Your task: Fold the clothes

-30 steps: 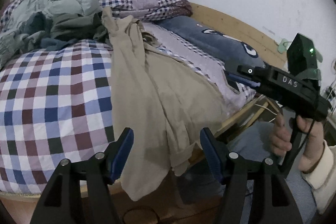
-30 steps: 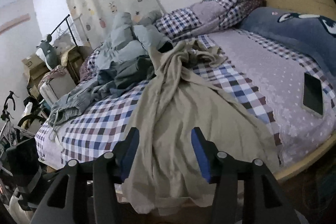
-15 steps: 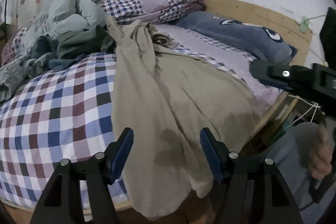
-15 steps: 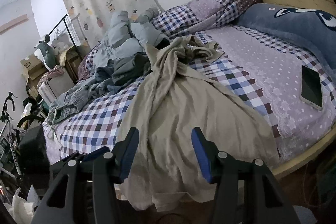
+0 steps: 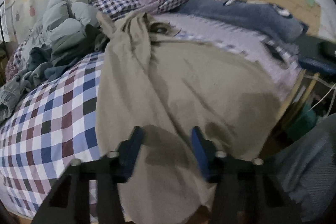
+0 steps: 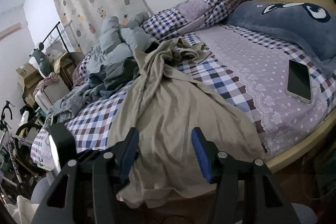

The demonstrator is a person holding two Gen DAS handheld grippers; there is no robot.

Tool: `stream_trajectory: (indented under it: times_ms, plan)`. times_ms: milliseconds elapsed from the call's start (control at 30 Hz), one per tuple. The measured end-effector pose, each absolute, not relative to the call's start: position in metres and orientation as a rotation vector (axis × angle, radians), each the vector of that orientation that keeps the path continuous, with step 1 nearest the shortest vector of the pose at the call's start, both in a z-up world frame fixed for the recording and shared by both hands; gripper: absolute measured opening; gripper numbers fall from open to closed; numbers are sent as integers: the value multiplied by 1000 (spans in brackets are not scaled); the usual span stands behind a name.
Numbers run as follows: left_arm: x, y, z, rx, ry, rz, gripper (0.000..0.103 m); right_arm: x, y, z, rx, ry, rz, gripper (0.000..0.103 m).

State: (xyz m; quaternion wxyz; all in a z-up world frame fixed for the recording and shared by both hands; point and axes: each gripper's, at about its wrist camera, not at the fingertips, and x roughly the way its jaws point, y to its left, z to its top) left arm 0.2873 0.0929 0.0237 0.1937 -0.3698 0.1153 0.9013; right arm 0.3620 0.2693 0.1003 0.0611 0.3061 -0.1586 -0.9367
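One beige garment (image 6: 174, 110) lies on the checked bedsheet (image 6: 94, 125), running from a bunched end at 12 o'clock down to a hem that hangs over the bed's near edge at 6 o'clock. At 10 o'clock sits one heap of grey-green clothes (image 6: 113, 56); at 3 o'clock one phone (image 6: 299, 81) lies on the dotted lilac cover (image 6: 252, 68), below one blue pillow (image 6: 294, 22).

The left gripper (image 5: 166, 152) hovers over the hem, fingers spread wide, the cloth showing between them; whether they touch it I cannot tell, as that view is blurred. The right gripper (image 6: 164, 152) is likewise spread wide over the same hem, gripping nothing, with the garment at its 12 o'clock.
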Motion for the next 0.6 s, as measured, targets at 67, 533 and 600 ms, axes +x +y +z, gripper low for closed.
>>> stream_trajectory:
  times_ms: [67,533,600]
  plan:
    - [280,89,19,-1084,293,2533,14,362,268,100,931,-459,-2835,56]
    - [264,-11,41,-1105,-267,2608,0,348,246,95,959,-401,-2791,56]
    - [265,-16,41,-1092,-306,2585,0,346,240,94,959,-390,-2781,56]
